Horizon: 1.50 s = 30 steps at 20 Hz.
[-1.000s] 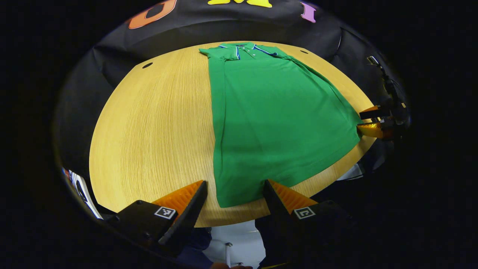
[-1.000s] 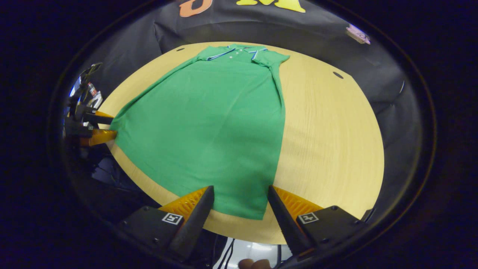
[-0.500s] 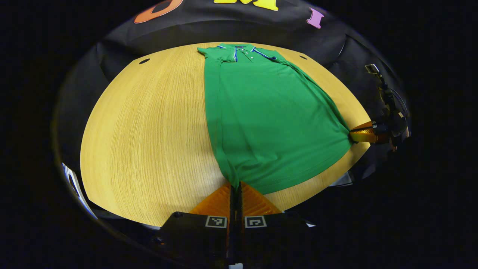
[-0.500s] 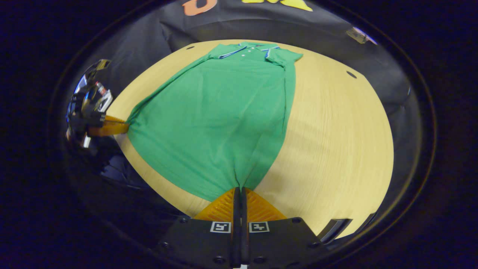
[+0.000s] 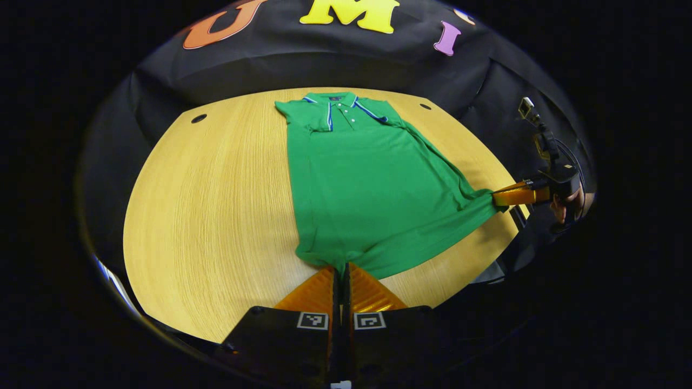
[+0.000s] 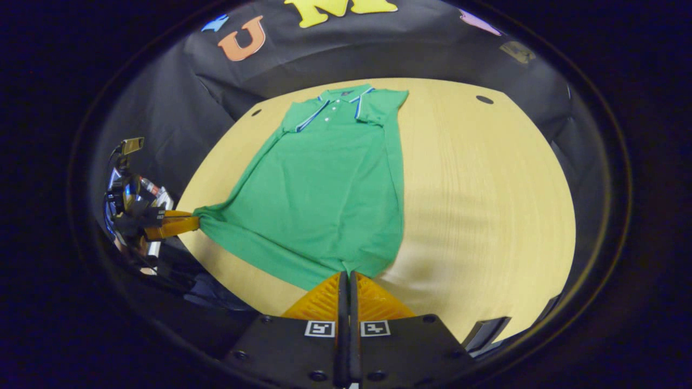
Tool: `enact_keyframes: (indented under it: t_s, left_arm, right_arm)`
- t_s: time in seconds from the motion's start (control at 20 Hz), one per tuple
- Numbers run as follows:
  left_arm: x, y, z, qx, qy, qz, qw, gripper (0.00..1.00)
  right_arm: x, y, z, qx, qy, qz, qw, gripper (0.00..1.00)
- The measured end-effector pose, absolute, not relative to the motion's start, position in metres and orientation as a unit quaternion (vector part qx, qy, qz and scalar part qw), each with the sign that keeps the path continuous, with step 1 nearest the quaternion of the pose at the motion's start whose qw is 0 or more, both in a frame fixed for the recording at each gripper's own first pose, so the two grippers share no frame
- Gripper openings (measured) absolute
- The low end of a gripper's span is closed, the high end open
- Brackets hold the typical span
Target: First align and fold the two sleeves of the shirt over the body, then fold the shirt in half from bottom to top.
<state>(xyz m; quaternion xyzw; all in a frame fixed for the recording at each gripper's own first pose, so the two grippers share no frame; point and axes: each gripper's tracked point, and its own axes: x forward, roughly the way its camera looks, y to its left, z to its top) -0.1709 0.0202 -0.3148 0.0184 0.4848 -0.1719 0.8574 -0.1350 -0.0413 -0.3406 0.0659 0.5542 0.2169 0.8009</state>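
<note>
The green polo shirt lies face up on the round wooden table, collar toward the booth wall, buttons and striped placket showing. Both sleeves are folded in over the body, so the garment forms a long narrow panel that widens toward the hem.

Left gripper: fingers closed together, pinching the left hem corner of the shirt — the fabric gathers to a point where it enters the fingers. In the right gripper view this same gripper shows at the left table edge, with the cloth drawn to a point at its tips.

Right gripper: fingers closed on the right hem corner, cloth bunched at the tips. In the left gripper view it appears at the right table edge, held by a hand, with the hem pulled into a taut peak toward it.

The hem edge between the two grips runs in a shallow curve near the table's near edge. Two small dark holes mark the far part of the table, either side of the collar.
</note>
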Motion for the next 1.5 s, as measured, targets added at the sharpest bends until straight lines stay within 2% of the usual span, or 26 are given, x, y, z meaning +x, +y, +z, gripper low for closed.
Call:
enact_keyframes:
  t_s: [0.2, 0.55, 0.7, 0.8, 1.05, 1.15, 1.25, 1.35, 1.5]
  left_arm:
    - [-0.136, 0.019, -0.298, 0.012, 0.463, -0.170, 0.870, 0.04]
    - [-0.061, 0.019, -0.265, 0.008, 0.429, -0.170, 0.887, 0.03]
    - [-0.021, 0.017, -0.247, 0.011, 0.407, -0.172, 0.897, 0.04]
    - [0.003, 0.018, -0.241, 0.008, 0.399, -0.172, 0.901, 0.03]
    - [0.073, 0.034, -0.236, -0.006, 0.385, -0.128, 0.914, 0.04]
    - [0.102, 0.036, -0.228, -0.023, 0.372, -0.124, 0.920, 0.03]
    - [0.126, 0.039, -0.223, -0.029, 0.359, -0.122, 0.925, 0.03]
    - [0.150, 0.040, -0.219, -0.031, 0.346, -0.122, 0.930, 0.03]
    - [0.185, 0.039, -0.220, -0.034, 0.331, -0.119, 0.935, 0.03]
  right_arm:
    - [-0.101, -0.037, -0.322, 0.111, 0.540, 0.206, 0.809, 0.03]
    - [-0.027, -0.035, -0.284, 0.145, 0.505, 0.193, 0.829, 0.00]
    - [0.014, -0.033, -0.273, 0.126, 0.486, 0.193, 0.843, 0.05]
    - [0.041, -0.024, -0.266, 0.134, 0.478, 0.193, 0.846, 0.00]
    - [0.115, -0.016, -0.258, 0.149, 0.455, 0.181, 0.859, 0.02]
    - [0.145, -0.016, -0.256, 0.146, 0.444, 0.174, 0.867, 0.00]
    - [0.175, -0.014, -0.251, 0.148, 0.430, 0.166, 0.875, 0.05]
    - [0.203, -0.013, -0.245, 0.146, 0.415, 0.158, 0.884, 0.00]
    - [0.246, -0.004, -0.236, 0.148, 0.389, 0.151, 0.897, 0.02]
